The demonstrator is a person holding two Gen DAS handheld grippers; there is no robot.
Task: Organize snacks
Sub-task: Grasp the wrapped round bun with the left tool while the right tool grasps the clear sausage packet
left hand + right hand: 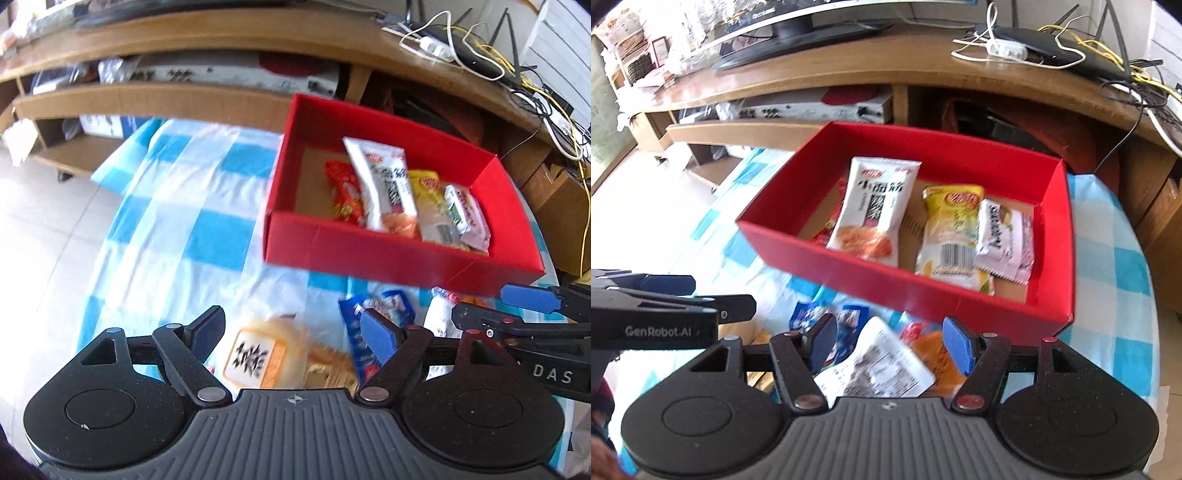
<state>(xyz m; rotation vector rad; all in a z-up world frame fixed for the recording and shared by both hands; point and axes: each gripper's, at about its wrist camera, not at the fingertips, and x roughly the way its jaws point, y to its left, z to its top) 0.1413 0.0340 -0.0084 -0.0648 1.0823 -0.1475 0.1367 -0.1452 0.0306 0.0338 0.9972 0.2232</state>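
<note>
A red box (369, 254) (849, 273) sits on the blue-checked cloth and holds several snack packets: a white one (380, 184) (875, 206), a yellow one (953, 229), a pale pink one (1004, 240) and a red one (343, 192). My left gripper (295, 332) is open above an orange-and-white packet (258, 354), with a blue packet (369, 317) beside it. My right gripper (890, 343) is open above a white packet (879, 365) that lies on an orange one (938, 362); blue packets (812, 314) lie to its left.
A wooden TV stand (849, 74) with shelves, a monitor base and tangled cables (1071, 48) stands behind the table. The checked cloth (177, 221) runs left to the table's edge, with tiled floor (44, 221) beyond. Each gripper shows at the edge of the other's view.
</note>
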